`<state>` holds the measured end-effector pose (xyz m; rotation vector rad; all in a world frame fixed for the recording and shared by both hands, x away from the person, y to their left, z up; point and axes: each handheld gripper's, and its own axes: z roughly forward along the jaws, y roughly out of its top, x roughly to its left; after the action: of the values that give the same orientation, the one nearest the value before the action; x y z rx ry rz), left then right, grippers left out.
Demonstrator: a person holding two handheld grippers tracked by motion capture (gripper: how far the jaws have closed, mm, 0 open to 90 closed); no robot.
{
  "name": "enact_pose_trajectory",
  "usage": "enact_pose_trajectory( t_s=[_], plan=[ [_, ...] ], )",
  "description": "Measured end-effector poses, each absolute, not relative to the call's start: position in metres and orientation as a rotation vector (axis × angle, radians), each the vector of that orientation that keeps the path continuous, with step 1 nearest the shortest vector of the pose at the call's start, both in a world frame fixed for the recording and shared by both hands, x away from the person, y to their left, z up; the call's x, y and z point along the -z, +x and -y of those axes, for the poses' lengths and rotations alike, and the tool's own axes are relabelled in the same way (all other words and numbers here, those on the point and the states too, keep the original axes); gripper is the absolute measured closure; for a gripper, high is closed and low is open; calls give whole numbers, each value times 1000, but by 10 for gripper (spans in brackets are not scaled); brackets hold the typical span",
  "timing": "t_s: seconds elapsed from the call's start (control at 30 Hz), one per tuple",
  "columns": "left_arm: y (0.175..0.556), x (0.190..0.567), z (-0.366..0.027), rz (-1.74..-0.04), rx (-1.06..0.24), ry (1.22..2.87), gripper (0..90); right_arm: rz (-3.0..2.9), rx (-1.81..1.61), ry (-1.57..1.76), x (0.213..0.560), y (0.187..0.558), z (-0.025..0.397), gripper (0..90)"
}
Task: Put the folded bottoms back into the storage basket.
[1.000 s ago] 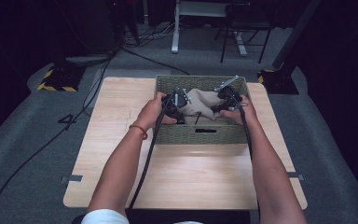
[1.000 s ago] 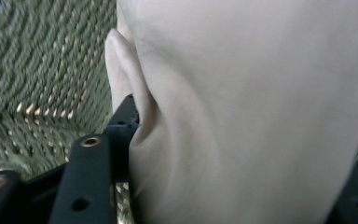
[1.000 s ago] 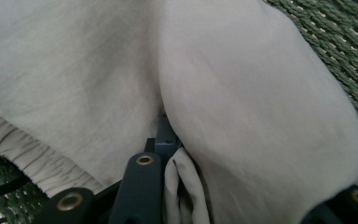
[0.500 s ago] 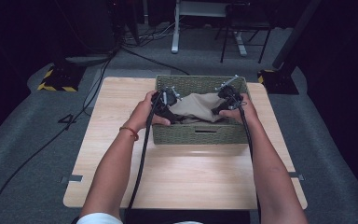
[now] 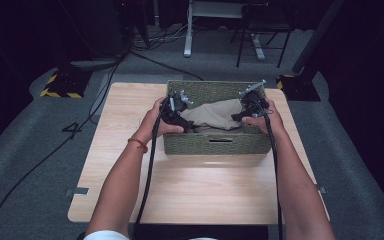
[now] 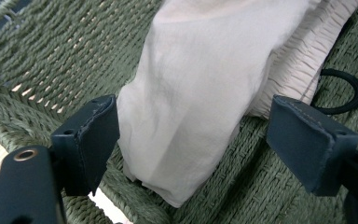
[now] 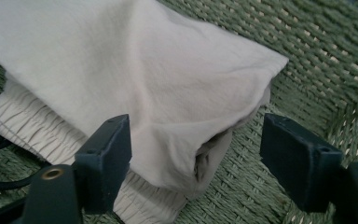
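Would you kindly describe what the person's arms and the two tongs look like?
Both forearms are bare; an orange-red band circles the left wrist. The left tongs and right tongs are black with silvery metal parts on top, each trailing a black cable. Their jaws carry flat, dark rectangular pads.

The cloth (image 5: pixel 215 114) lies in the basket (image 5: pixel 215 144) on the table (image 5: pixel 200 185), a claw at each end.
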<state>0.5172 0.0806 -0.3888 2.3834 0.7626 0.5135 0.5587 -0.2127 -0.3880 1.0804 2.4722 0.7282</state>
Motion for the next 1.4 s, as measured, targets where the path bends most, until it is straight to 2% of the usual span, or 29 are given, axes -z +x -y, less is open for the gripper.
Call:
enact_pose_trajectory(
  t_s=[0.33, 0.67, 1.17, 1.4],
  plan=[
    [503, 376, -88, -739, -539, 2315, 183, -2455, -808, 985, 376, 537, 211, 238],
    [467, 361, -107, -686, -584, 2247, 188, -2416, -864, 921, 362, 510, 216, 248],
    [426, 361, -140, -690, -604, 2170, 177, -2349, -929, 823, 347, 465, 231, 256],
    [406, 367, -146, -671, -648, 2191, 173, -2294, -937, 811, 344, 445, 246, 247]
  ],
)
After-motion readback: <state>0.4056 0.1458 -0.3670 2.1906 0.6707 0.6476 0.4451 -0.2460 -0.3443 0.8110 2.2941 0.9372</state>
